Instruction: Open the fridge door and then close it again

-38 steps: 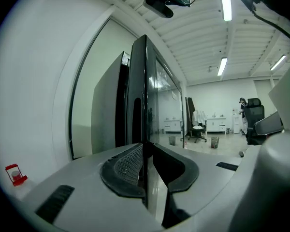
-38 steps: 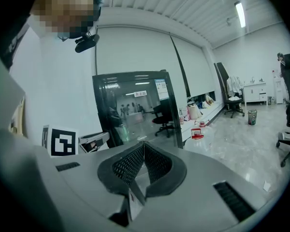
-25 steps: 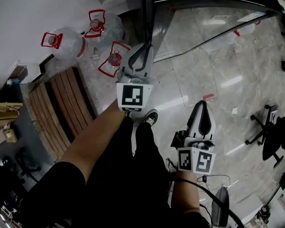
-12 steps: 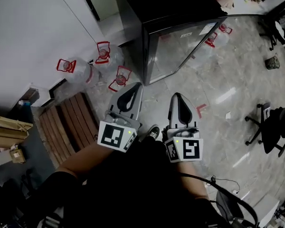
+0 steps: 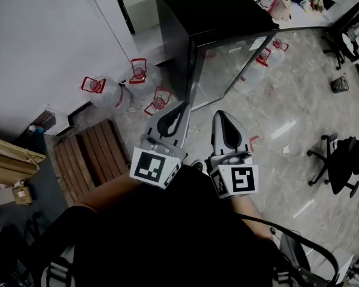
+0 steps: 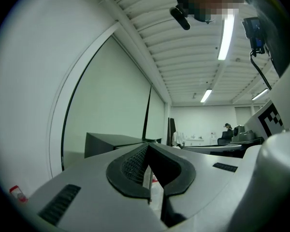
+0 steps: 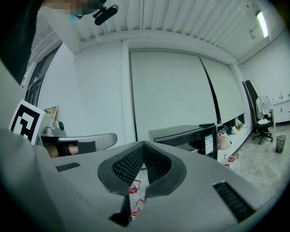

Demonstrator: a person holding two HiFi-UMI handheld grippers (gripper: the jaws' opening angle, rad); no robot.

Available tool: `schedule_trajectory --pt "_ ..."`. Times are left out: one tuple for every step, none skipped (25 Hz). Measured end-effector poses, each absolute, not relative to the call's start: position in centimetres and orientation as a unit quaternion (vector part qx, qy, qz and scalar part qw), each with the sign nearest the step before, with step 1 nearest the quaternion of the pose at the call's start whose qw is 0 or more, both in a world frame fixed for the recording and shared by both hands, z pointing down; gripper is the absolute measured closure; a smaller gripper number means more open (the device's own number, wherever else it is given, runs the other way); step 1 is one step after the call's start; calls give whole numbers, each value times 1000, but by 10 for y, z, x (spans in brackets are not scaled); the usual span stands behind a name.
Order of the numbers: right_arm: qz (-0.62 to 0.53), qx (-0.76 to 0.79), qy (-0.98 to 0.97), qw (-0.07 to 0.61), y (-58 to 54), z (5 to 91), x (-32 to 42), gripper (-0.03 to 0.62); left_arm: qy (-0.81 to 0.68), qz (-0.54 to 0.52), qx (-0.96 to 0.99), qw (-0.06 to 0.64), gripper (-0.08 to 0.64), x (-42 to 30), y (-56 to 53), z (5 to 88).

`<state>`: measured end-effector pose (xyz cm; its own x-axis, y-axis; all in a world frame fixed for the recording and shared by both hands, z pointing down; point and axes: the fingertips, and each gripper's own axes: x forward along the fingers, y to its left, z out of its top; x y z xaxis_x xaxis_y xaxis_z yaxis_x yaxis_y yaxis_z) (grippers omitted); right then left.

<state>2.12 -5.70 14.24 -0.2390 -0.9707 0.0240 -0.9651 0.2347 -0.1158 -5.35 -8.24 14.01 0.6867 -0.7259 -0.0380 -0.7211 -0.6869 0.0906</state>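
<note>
A black fridge (image 5: 209,11) with a glass door (image 5: 224,70) stands on the floor by the white wall, its door closed. My left gripper (image 5: 183,106) and right gripper (image 5: 222,116) are held side by side in front of it, a little short of the door. Both point level at the fridge and touch nothing. The left gripper view has the left gripper (image 6: 147,148) shut and empty, the fridge (image 6: 111,143) beyond it. In the right gripper view the right gripper (image 7: 143,145) is shut and empty too, with the fridge (image 7: 186,132) to the right.
Three big water bottles with red handles (image 5: 96,86) (image 5: 138,70) (image 5: 161,99) lie left of the fridge, with more bottles (image 5: 264,55) at its right. A wooden pallet (image 5: 87,154) lies at the left. An office chair (image 5: 332,160) stands at the right.
Both grippers have risen and drawn together side by side. The view has lifted, so the whole fridge now shows. The left jaws have narrowed to shut.
</note>
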Motion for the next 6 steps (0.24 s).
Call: schedule_trajectory --pt "-50 -616 785 30 -57 137 20 577 -395 -35 917 32 554 -54 -82 138" --pt "-47 -615 786 28 -56 135 18 577 -397 -34 916 31 554 -55 -80 136" --pt "-43 -613 789 23 -54 134 16 577 -400 -34 915 31 554 -57 -79 135" --pt "-40 -609 792 17 -53 132 13 577 -403 -33 914 31 554 -60 -78 133" --pt "-38 -606 795 13 -52 131 10 577 -407 -33 912 31 554 -62 -77 131" --pt "-35 -602 798 10 -52 129 7 577 -410 -33 911 30 554 -65 -77 130"
